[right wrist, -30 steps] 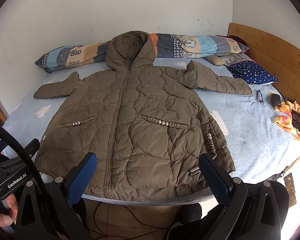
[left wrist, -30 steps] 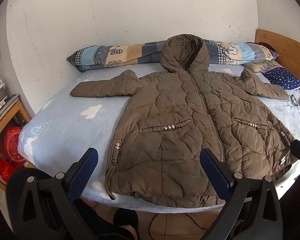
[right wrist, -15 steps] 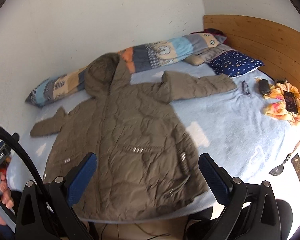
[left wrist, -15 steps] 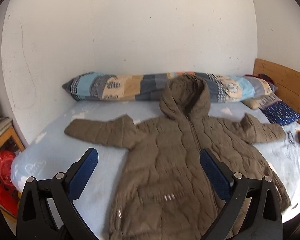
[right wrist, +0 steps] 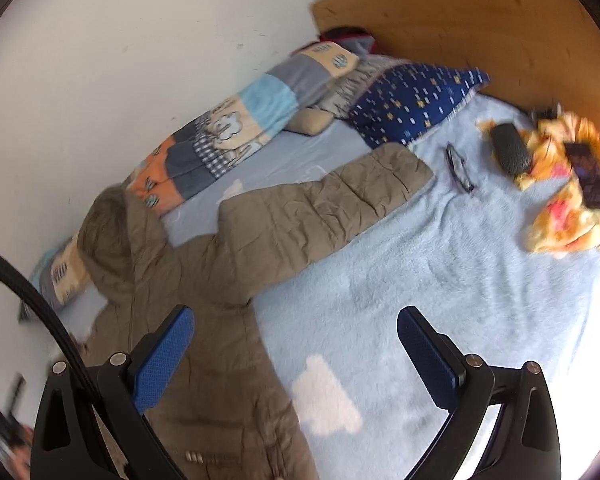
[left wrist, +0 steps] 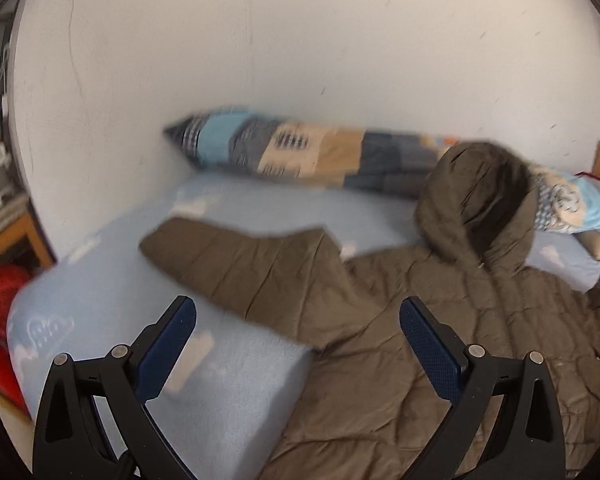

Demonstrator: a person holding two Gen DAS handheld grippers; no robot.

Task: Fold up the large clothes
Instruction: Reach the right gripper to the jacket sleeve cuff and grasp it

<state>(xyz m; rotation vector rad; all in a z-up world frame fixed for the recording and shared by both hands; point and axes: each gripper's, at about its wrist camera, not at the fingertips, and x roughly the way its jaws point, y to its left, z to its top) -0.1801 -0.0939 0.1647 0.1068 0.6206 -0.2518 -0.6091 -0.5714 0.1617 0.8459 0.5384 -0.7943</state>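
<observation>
The jacket [left wrist: 440, 320] lies spread flat, front up, across the pale blue bed [right wrist: 440, 280], with its hem toward the near edge and its hood [left wrist: 476, 200] pointing at the wall side; laid open like this, both sleeves are free to be folded in first.

Nearest you, the left gripper [left wrist: 298, 344] hangs above the near edge with its jaws spread wide and nothing between them. It looks straight along the left sleeve [left wrist: 240, 268], which stretches toward the bed's left edge, so you are lined up to take that cuff. The right gripper [right wrist: 294, 354] is likewise spread and empty, hovering over the jacket's right flank and the bare sheet beside it.

Further out, the right sleeve [right wrist: 324, 204] runs toward the headboard [right wrist: 460, 20], its cuff just short of the dark blue pillow [right wrist: 416, 100]. A pair of glasses [right wrist: 458, 170] lies near that cuff, and beyond them a dark case [right wrist: 510, 148] and a yellow cloth [right wrist: 572, 196] with a phone on it sit at the far right corner. You would do well to lift that cuff inward, away from the glasses.

Farthest off, the long patchwork pillow [left wrist: 300, 156] lines the wall edge, the hood resting against it. By my reckoning 0 folds are made.
</observation>
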